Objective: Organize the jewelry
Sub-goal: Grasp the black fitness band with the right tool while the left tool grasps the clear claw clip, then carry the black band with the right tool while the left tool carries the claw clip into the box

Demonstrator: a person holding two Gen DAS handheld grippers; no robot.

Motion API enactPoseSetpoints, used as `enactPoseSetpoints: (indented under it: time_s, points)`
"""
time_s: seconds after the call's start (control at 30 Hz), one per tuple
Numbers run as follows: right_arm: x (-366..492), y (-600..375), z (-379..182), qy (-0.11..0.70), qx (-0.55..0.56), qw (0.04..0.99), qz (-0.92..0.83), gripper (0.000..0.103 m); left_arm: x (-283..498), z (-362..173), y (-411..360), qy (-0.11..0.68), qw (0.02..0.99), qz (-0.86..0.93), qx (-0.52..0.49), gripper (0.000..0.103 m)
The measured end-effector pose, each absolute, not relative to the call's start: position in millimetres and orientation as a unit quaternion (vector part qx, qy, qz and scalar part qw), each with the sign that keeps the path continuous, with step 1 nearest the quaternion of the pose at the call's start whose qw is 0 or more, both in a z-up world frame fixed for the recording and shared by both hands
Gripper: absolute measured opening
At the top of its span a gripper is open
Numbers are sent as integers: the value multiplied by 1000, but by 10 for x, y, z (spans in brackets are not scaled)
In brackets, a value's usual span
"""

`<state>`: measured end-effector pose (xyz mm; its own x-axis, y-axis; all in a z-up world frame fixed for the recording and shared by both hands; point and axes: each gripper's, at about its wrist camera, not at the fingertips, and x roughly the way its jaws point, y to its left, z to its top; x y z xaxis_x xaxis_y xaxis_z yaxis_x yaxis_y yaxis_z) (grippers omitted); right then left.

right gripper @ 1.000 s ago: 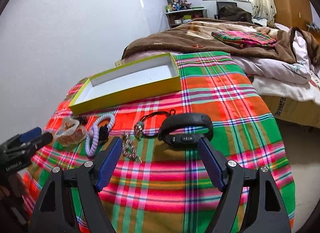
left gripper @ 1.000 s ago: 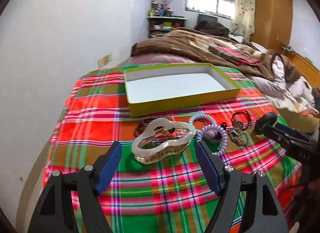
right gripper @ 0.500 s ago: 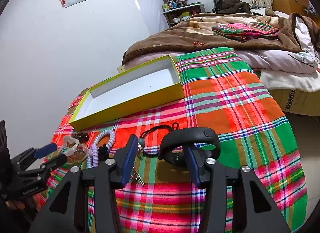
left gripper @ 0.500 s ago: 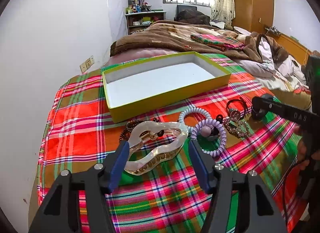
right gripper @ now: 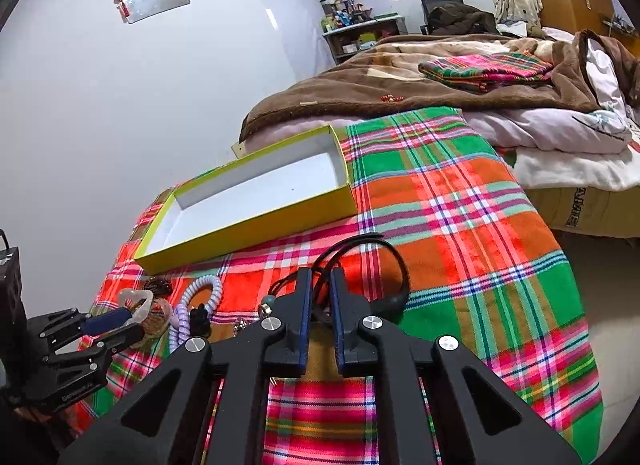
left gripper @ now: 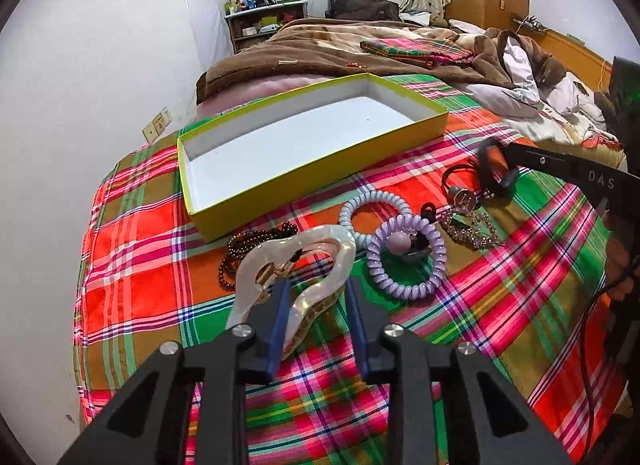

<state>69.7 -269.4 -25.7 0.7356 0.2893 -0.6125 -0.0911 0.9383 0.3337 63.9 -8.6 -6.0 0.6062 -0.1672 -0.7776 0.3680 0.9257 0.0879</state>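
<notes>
An empty yellow box (left gripper: 320,169) with a white inside lies on the plaid cloth; it also shows in the right wrist view (right gripper: 256,225). My left gripper (left gripper: 316,293) is shut on the near arm of a pearly white hair claw (left gripper: 296,261). Beside it lie dark beads (left gripper: 248,249), a blue coil tie (left gripper: 376,205), a purple coil tie (left gripper: 404,261) and a sparkly brooch (left gripper: 472,225). My right gripper (right gripper: 320,285) is shut on a black wristband (right gripper: 384,277), lifted slightly off the cloth.
A black cord necklace with a metal pendant (left gripper: 464,197) lies near the wristband. A brown blanket (left gripper: 320,49) and folded plaid cloth (right gripper: 488,69) lie on the bed behind. The wall is at the left; the cloth's edge drops off at the right.
Both grippers moved forward and closed: the left onto the hair claw, the right onto the black wristband, which now tilts up.
</notes>
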Motion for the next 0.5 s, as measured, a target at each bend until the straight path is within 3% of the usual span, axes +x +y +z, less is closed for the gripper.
enactPoseSetpoints:
  time_s: [0.13,0.33,0.4,0.47,0.5]
  points:
    - [713,-2718,-256,348,142,921,103,6,649,-52,-73,420,889,-147,112,15]
    - [694,-2756,-239,352,126,921,108,5,639,-24,-31,421,892,-142,79,12]
    - [659,-2830,-216,348,115,927,84,10,637,-34,-15,427,890,-145,69,11]
    - [696,-2951,-228,356,111,926,59,23,633,-55,-15,430,889,-144,68,11]
    - [721,-2989,-244,363,113,923,54,23,633,-55,-27,429,889,-143,70,11]
